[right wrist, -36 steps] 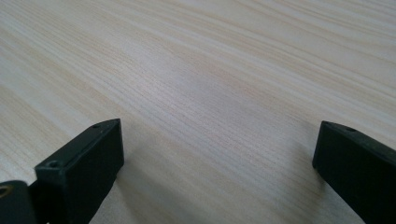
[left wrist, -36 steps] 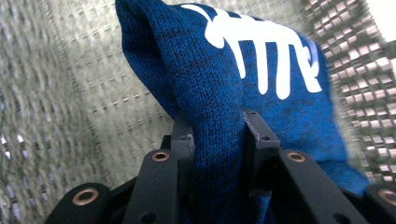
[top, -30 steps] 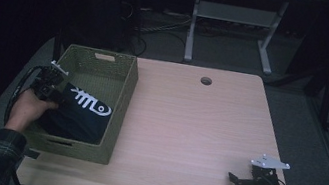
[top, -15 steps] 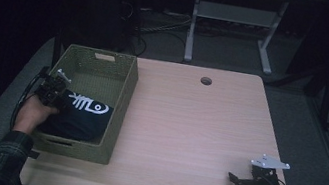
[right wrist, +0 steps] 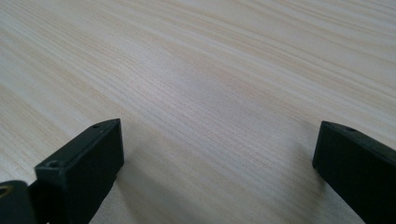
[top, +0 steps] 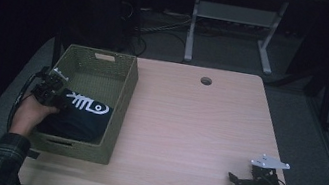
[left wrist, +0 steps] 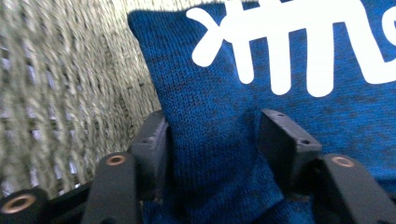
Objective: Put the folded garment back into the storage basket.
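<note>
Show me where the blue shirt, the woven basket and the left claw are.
blue shirt [left wrist: 299, 107]: left gripper view, on the knit below the white print.
woven basket [top: 123, 101]: high view, on its right wall.
left claw [left wrist: 212, 140]: left gripper view, midway between its fingertips.

Open tabletop right of the basket

The woven basket walls off the table's left side, a folded blue garment crowding its near half; bare wood spreads rightward between both grippers.

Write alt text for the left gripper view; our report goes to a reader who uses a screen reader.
Close-up of the left claw with a fold of blue knit cloth between its two black jaws, which have just been opening. The cloth bears a white printed design and lies against the woven wall of a basket.
</note>
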Demonstrator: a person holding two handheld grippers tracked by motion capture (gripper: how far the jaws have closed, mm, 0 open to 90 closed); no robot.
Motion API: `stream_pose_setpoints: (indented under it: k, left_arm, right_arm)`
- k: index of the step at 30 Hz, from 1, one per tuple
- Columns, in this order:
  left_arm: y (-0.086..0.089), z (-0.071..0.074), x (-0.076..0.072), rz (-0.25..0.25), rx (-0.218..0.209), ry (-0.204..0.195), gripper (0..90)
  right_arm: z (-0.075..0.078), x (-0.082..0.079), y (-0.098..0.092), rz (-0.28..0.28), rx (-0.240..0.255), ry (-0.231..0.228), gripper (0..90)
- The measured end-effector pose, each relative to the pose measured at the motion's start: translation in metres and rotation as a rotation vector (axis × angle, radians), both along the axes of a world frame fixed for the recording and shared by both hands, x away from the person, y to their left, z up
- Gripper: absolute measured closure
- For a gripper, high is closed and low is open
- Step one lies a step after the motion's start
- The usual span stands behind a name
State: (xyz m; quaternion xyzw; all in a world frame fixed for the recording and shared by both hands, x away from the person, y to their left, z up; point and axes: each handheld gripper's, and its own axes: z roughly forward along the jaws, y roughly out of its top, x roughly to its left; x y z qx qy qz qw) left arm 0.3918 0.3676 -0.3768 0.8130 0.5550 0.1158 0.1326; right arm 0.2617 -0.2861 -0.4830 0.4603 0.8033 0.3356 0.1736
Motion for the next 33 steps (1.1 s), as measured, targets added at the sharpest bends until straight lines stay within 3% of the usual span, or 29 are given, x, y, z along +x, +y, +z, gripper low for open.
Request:
stream_pose_setpoints:
  k: [4, 10, 18, 33]
  left_arm:
    - [0.001, 0.014, -0.003, 0.01, -0.01, -0.049, 31.3]
    - [-0.003, 0.034, -0.01, -0.015, -0.056, -0.103, 23.0]
    - [-0.016, 0.047, -0.017, -0.056, -0.108, -0.173, 13.1]
    - [-0.048, 0.065, -0.025, -0.138, -0.191, -0.249, 13.0]
  right_arm:
    - [0.0, 0.0, 0.0, 0.0, 0.0, 0.0, 1.7]
    - [0.0, 0.0, 0.0, 0.0, 0.0, 0.0, 1.7]
    - [0.0, 0.0, 0.0, 0.0, 0.0, 0.0, 1.7]
    - [0.0, 0.0, 0.0, 0.0, 0.0, 0.0, 1.7]
